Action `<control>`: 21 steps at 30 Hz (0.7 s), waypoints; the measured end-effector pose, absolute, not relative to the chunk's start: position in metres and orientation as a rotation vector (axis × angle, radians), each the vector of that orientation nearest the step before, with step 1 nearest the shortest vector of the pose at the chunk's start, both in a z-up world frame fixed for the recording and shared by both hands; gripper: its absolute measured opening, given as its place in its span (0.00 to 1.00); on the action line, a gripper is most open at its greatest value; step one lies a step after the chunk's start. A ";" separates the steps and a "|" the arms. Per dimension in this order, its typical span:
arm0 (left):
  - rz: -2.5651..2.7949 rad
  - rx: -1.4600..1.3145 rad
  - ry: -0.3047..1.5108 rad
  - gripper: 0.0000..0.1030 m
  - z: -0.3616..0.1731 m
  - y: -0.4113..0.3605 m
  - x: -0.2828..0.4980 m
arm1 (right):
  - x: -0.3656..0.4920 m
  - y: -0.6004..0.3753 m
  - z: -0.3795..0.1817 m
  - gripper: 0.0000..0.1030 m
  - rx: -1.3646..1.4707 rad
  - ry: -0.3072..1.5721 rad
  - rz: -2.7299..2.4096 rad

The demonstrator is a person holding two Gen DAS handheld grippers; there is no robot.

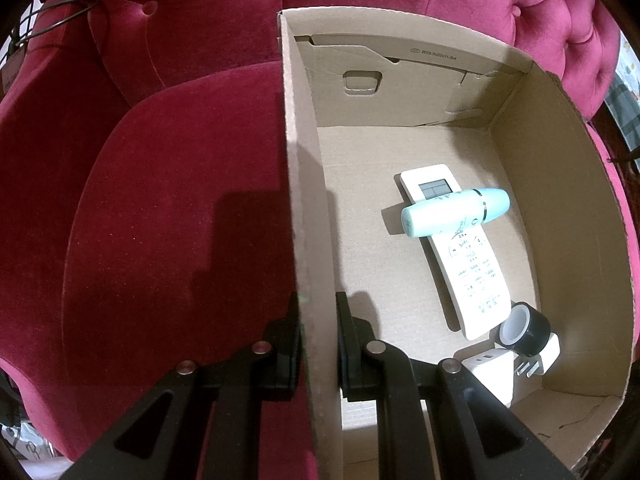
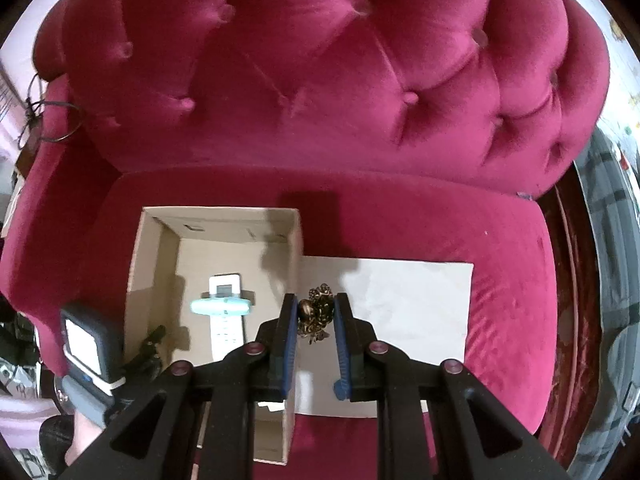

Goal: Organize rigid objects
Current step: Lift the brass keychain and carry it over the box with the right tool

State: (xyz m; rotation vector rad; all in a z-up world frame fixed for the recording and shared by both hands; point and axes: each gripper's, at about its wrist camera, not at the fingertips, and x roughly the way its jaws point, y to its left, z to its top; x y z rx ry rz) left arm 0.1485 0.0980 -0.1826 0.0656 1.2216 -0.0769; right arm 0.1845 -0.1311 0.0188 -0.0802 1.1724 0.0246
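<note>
box: cardboard box [image 1: 516, 208] on red sofa [image 2: 320, 92] holds white remote [image 1: 464, 256], mint tube [image 1: 454, 213] crosswise on it, black tape roll [image 1: 524, 328], white charger [image 1: 494, 370] | left gripper [image 1: 318, 344]: fingers straddle the box's left wall, contact unclear | right gripper [image 2: 316, 316]: pinches bronze ornament [image 2: 318, 312], long axis pointing away along fingers, over white sheet [image 2: 408, 312]
</note>
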 end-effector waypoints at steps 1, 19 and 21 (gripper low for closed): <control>-0.077 0.066 1.221 0.15 -0.183 0.098 0.149 | 0.184 -0.127 0.021 0.17 -0.082 1.169 0.032; -0.080 0.057 1.221 0.15 -0.183 0.101 0.149 | 0.178 -0.053 -0.020 0.17 -0.118 1.222 0.162; -0.080 0.056 1.221 0.15 -0.183 0.101 0.149 | 0.177 -0.048 -0.035 0.17 -0.124 1.240 0.163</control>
